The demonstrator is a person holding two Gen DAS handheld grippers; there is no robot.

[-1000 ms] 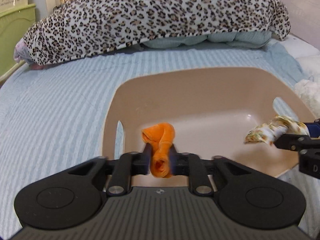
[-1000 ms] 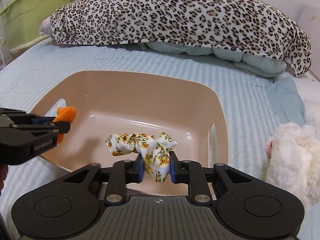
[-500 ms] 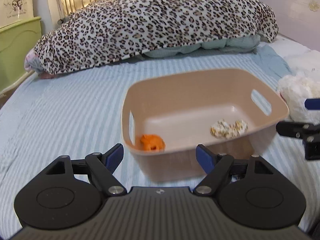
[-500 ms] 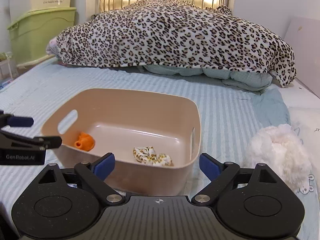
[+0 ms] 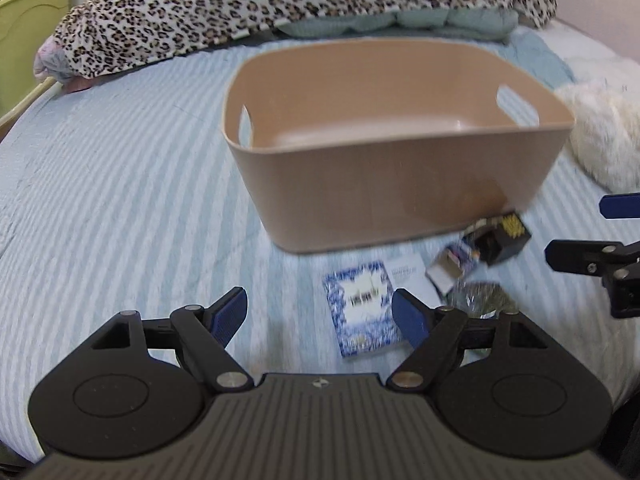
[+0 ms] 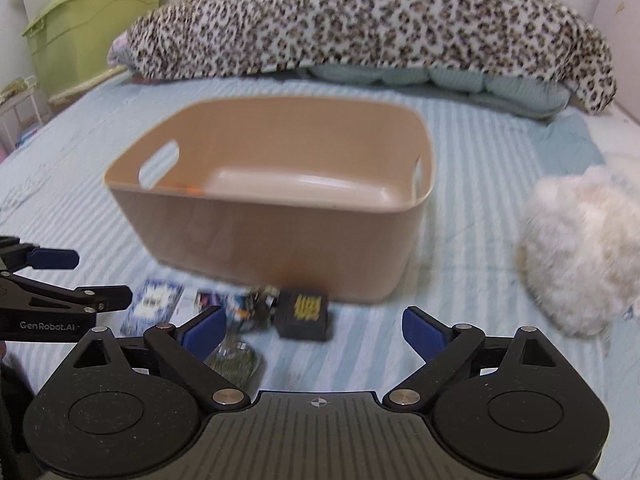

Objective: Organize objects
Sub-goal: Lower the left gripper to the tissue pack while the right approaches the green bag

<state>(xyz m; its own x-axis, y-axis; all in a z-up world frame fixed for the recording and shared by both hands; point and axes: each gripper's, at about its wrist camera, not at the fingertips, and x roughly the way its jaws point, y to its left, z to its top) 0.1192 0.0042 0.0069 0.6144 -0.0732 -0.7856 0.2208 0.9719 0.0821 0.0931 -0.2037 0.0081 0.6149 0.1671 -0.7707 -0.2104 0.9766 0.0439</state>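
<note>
Both grippers are hovering low over the striped blue bedsheet (image 5: 120, 184), just in front of the tan plastic basket (image 5: 392, 184) with cut-out handles. The left gripper (image 5: 320, 312) is spread wide and gripping nothing, and the right gripper (image 6: 314, 326) is gaping just as wide, empty too.

The leftovers are sitting bunched against the basket's near wall: a blue-and-white patterned flat box (image 5: 362, 308), a small black box with yellow print (image 6: 304, 316), a blurry little carton (image 5: 454, 266) between them, and a shiny crinkled packet (image 6: 234, 360) nearest the grippers. A sliver of orange (image 6: 193, 189) is peeking over the basket's near rim, inside.

Here is the worry: those items are lying so close together that a wide-open jaw is likely catching two at once, or nudging one under the basket's edge. The flat box is lying flush on soft bedding, so fingers could dig into fabric instead. The fluffy white toy (image 6: 580, 248) to the basket's right is sitting well clear.
</note>
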